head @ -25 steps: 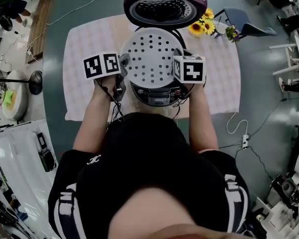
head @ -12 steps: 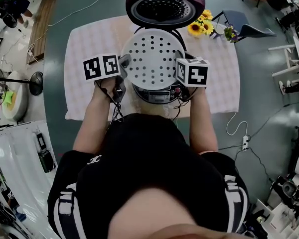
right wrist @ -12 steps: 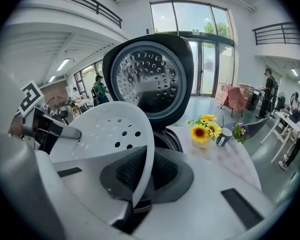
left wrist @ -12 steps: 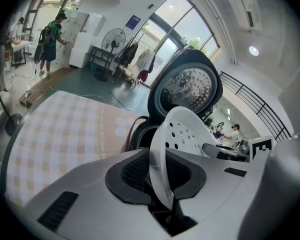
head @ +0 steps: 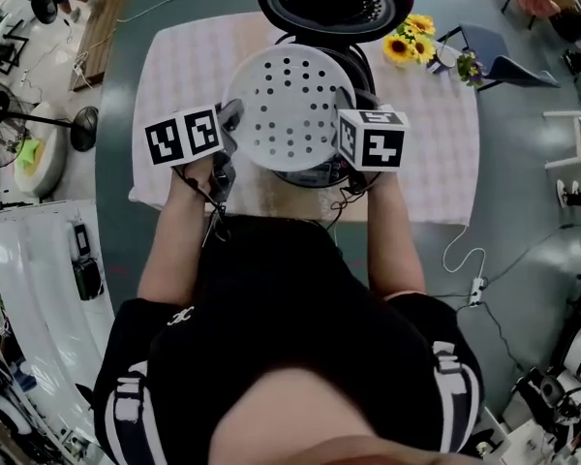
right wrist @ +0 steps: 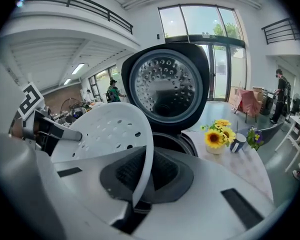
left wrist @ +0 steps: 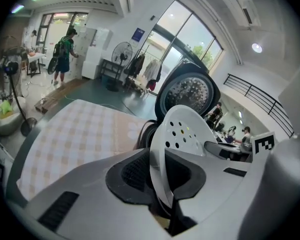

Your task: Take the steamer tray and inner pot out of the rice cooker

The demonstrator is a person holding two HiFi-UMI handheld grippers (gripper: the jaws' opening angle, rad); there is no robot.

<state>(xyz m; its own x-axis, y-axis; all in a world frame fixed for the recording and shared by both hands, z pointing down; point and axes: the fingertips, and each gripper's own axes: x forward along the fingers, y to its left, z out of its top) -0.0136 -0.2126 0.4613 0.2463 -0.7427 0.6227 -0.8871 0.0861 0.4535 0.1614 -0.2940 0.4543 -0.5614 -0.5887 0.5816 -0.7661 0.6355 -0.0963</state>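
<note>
The white perforated steamer tray point(head: 286, 105) hangs above the rice cooker point(head: 315, 174), held by its rim from both sides. My left gripper point(head: 228, 124) is shut on the tray's left rim, and my right gripper point(head: 345, 116) is shut on its right rim. In the left gripper view the tray point(left wrist: 182, 134) stands edge-on between the pads of the left gripper point(left wrist: 160, 179). In the right gripper view the tray point(right wrist: 110, 129) is pinched by the right gripper point(right wrist: 140, 179). The cooker's lid point(head: 334, 3) stands open behind. The cooker's dark opening point(right wrist: 172, 143) shows under the tray; the inner pot is mostly hidden.
The cooker sits on a checkered cloth point(head: 174, 76) covering a small table. A vase of sunflowers point(head: 412, 46) and a cup point(right wrist: 238, 143) stand at the table's back right. A white cable point(head: 460, 250) lies on the floor to the right, a fan point(head: 77, 129) to the left.
Both grippers have raised the steamer tray up off the cooker and carried it slightly left, keeping their grip on its rim.
</note>
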